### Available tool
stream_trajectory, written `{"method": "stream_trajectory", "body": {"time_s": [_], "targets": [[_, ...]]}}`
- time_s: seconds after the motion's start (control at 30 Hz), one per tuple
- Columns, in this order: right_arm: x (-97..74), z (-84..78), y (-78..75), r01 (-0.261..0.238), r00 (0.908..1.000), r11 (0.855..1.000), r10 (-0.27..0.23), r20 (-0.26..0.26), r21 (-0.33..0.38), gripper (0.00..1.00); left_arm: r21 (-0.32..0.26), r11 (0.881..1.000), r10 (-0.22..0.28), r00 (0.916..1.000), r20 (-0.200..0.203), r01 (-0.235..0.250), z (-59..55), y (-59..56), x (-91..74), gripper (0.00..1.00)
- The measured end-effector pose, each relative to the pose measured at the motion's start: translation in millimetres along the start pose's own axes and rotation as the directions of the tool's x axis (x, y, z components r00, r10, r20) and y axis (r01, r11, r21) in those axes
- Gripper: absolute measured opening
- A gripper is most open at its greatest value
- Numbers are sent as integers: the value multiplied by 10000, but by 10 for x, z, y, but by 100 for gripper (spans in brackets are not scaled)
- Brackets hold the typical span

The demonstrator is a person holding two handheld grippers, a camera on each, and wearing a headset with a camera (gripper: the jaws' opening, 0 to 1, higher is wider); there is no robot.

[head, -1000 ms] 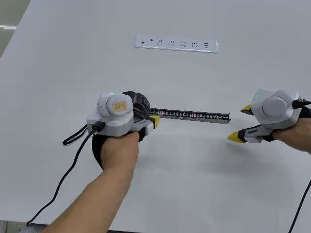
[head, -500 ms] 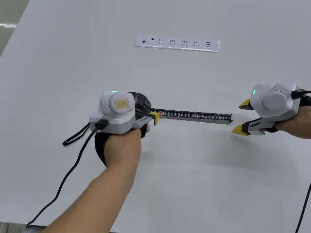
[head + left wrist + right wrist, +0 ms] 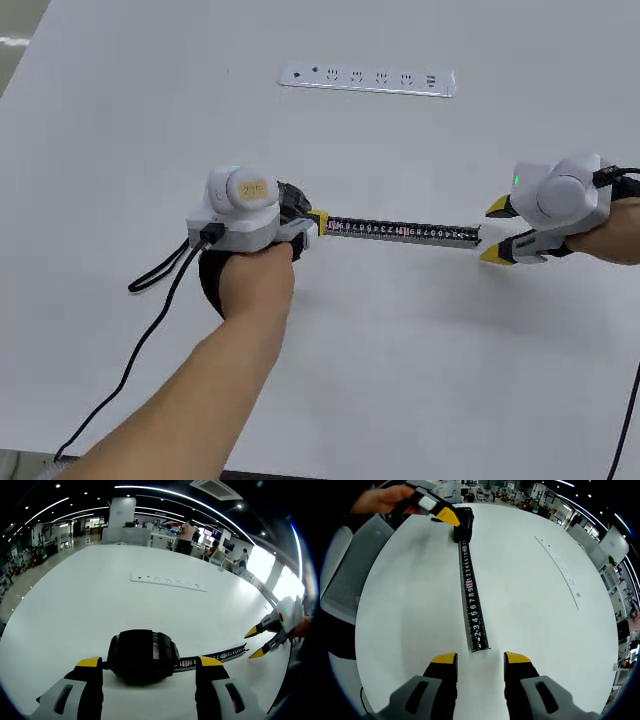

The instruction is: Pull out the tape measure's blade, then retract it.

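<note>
The left tongs are closed in on the black tape measure case, one yellow-tipped jaw on each side of it, and the case rests on the white counter. The person's left hand grips these tongs from behind, and a black cable runs from them back toward the near edge of the counter.

The blade is drawn out of the case and lies flat on the counter, its printed numbers facing up, running straight toward the right tongs. Those tongs stand narrowly apart and hold nothing. In the right gripper view the blade's end hook lies just ahead of the two yellow tips, in line with the gap between them and clear of both.

A white power strip lies well apart, on the far side of the counter
</note>
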State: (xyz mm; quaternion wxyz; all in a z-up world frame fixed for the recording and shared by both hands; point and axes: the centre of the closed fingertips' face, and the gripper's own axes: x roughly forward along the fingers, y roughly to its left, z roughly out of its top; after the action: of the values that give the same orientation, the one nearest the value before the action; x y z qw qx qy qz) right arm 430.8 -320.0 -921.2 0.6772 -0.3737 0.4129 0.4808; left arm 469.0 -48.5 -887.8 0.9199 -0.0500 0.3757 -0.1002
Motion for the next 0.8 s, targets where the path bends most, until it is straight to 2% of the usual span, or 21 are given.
{"method": "stream_trajectory", "body": {"time_s": [0.37, 0.7, 0.73, 0.8], "targets": [[43, 40, 13, -569, 9983, 9952, 561, -134, -791, 29, -112, 9999, 73, 10000, 23, -73, 37, 26, 78, 71], [67, 43, 14, -730, 9973, 9927, 715, -195, -959, 23, -146, 9999, 89, 10000, 33, -88, 48, 29, 100, 70], [95, 30, 36, -975, 9951, 9880, 944, -308, -1196, 22, -217, 9997, 95, 10000, 6, -95, 52, 32, 134, 70], [100, 31, 36, -1004, 9947, 9877, 971, -324, -1195, 22, -240, 9997, 105, 9999, -2, -105, 47, 34, 144, 70]]}}
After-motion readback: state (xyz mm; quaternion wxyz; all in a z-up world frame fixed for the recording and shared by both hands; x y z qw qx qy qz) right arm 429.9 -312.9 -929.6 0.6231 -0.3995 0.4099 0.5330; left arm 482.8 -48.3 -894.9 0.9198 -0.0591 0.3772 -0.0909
